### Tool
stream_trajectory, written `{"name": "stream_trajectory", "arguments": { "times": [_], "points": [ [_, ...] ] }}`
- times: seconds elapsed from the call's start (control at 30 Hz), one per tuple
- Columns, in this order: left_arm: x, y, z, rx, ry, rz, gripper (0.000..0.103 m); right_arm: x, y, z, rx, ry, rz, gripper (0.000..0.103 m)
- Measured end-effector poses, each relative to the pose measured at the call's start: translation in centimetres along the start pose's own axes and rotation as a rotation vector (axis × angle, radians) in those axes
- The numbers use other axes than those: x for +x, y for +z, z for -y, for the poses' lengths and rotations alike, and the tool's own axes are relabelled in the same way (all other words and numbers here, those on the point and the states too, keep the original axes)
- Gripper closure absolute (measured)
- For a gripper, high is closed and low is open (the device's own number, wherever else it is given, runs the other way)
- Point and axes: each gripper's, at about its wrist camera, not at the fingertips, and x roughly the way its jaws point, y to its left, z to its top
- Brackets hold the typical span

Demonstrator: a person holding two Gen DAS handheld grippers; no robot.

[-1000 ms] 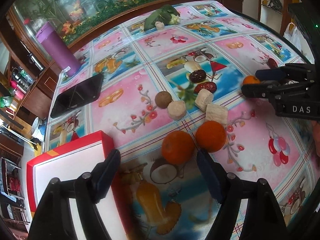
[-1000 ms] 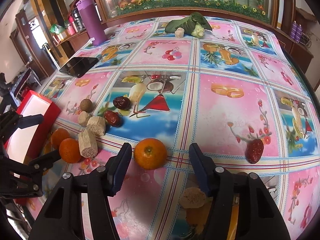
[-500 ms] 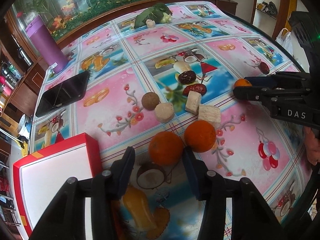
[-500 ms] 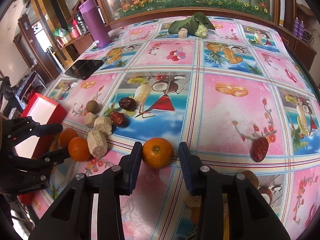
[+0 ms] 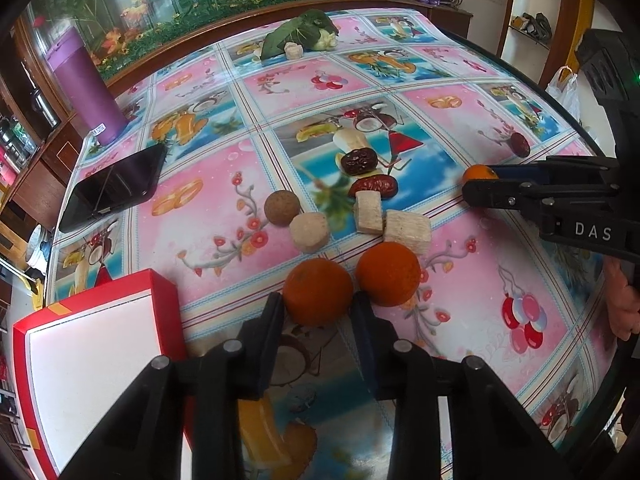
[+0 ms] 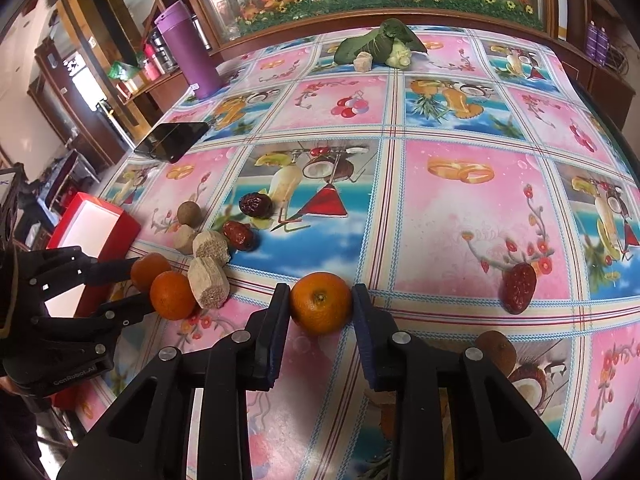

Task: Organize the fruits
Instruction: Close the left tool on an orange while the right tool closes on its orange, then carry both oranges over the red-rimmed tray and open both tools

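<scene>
On tablecloth [image 5: 208,216], fruit scattered, none in red box [image 5: 92,364]; sorting barely begun. Left gripper [image 5: 318,308] clenched on orange [image 5: 318,291]; right gripper [image 6: 320,300] clenched on second orange [image 6: 321,303]; third orange [image 5: 388,274], dates [image 5: 360,161] remain

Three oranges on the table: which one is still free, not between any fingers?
The free orange lies against the pale cut chunk. Its neighbour, the left orange, sits between the left gripper's fingers; the lone orange sits in the right gripper.

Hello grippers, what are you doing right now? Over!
Left gripper shut on near orange. Right gripper shut on lone orange. Second orange crowds left's grab.
</scene>
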Motion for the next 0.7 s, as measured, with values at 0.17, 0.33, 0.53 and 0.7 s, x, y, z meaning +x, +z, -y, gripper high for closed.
{"name": "stream_trajectory", "arguments": {
  "times": [0.17, 0.33, 0.53, 0.7],
  "points": [
    [-0.5, -0.4, 0.0, -0.032, -0.021, 0.024, 0.066, -0.6, 0.2, 0.2, 0.016, 0.011, 0.033, 0.073],
    [-2.2, -1.1, -0.2, -0.075, -0.018, 0.076, 0.067, -1.3, 0.3, -0.1, 0.017, 0.03, 0.071, 0.073],
    [-6.6, -2.9, -1.3, -0.167, -0.009, 0.184, 0.067, -2.4, 0.3, -0.8, 0.009, 0.072, 0.139, 0.073],
    [-10.8, -5.8, -3.2, -0.248, 0.071, 0.267, 0.067, -3.1, -0.2, -4.2, -0.031, 0.115, 0.168, 0.073]
  ]
}}
